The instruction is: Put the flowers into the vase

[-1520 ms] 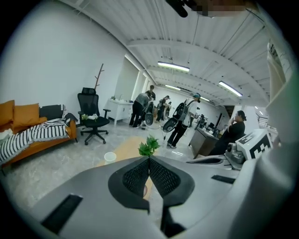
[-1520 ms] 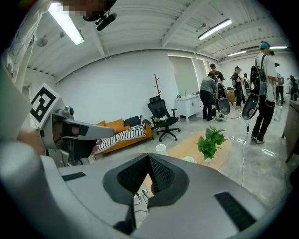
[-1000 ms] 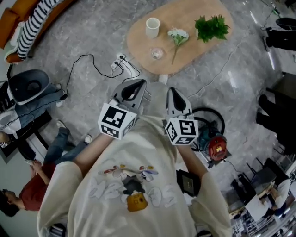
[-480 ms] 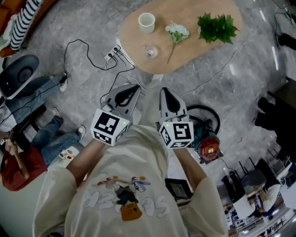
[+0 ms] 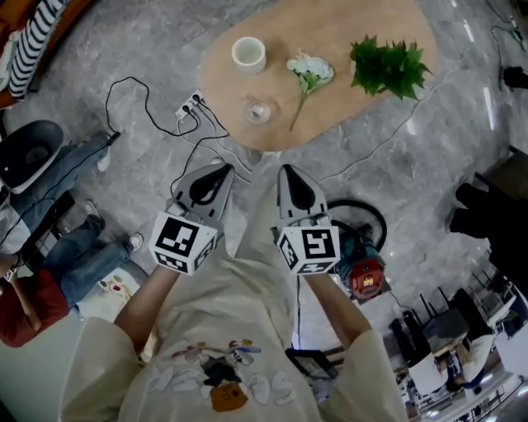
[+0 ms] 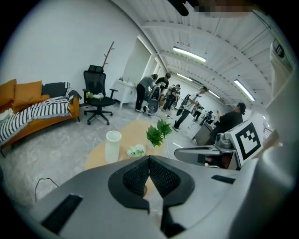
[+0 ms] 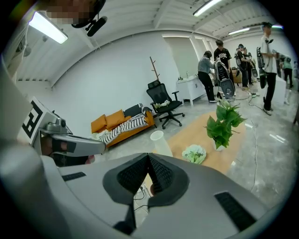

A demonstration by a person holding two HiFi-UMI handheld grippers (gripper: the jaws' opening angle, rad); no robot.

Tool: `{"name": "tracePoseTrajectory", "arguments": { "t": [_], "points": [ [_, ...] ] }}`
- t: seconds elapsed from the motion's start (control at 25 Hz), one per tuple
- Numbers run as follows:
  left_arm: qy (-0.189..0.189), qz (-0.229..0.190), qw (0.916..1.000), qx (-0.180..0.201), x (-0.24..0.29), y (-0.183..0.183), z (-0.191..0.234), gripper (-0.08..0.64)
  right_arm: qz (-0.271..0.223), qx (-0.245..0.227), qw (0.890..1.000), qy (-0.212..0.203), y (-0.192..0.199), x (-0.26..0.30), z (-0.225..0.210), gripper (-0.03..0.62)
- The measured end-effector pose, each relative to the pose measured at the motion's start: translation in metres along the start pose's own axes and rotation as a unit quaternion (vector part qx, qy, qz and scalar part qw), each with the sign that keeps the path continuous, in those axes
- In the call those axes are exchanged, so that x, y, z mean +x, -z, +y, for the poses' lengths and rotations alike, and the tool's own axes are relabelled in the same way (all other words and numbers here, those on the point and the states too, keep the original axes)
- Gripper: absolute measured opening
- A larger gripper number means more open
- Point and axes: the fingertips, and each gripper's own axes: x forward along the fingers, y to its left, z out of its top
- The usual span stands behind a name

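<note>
On the oval wooden table (image 5: 346, 25) stand a white vase (image 5: 248, 53), a small glass (image 5: 256, 110) and a green plant (image 5: 388, 66). A white flower bunch (image 5: 308, 70) on a green stem lies between vase and plant. Both grippers hang over the floor, well short of the table, side by side and pointing at it. My left gripper (image 5: 216, 171) is shut with nothing in it, pads meeting at the tips (image 6: 149, 158). My right gripper (image 5: 289, 171) is likewise shut and empty (image 7: 148, 156). Both gripper views show the vase (image 6: 112, 145) (image 7: 159, 140) and flowers (image 6: 137, 151) (image 7: 194, 153) far ahead.
A power strip with black cables (image 5: 191, 105) lies on the grey floor left of the table. A red and teal machine with a hose (image 5: 363, 276) sits at the right. A seated person's legs (image 5: 66, 255) are at the left. An orange sofa (image 7: 117, 122) and office chair (image 6: 98, 95) stand beyond.
Both grippers have sunk and slid toward the bottom of the head view, still side by side and shut. The table's objects have not moved.
</note>
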Motion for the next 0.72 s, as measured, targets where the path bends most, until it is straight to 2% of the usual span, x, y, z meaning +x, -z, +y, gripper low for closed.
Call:
{"name": "tracePoseTrajectory", "arguments": {
  "t": [0.32, 0.72],
  "points": [
    [-0.012, 0.017, 0.9998, -0.004, 0.04, 0.022, 0.023, 0.009, 0.016, -0.013, 1.0, -0.006, 0.014, 0.031, -0.028, 0.005],
    [-0.014, 0.025, 0.9995, -0.013, 0.086, 0.038, 0.038, 0.009, 0.028, -0.002, 1.0, 0.007, 0.033, 0.065, -0.067, 0.006]
  ]
}}
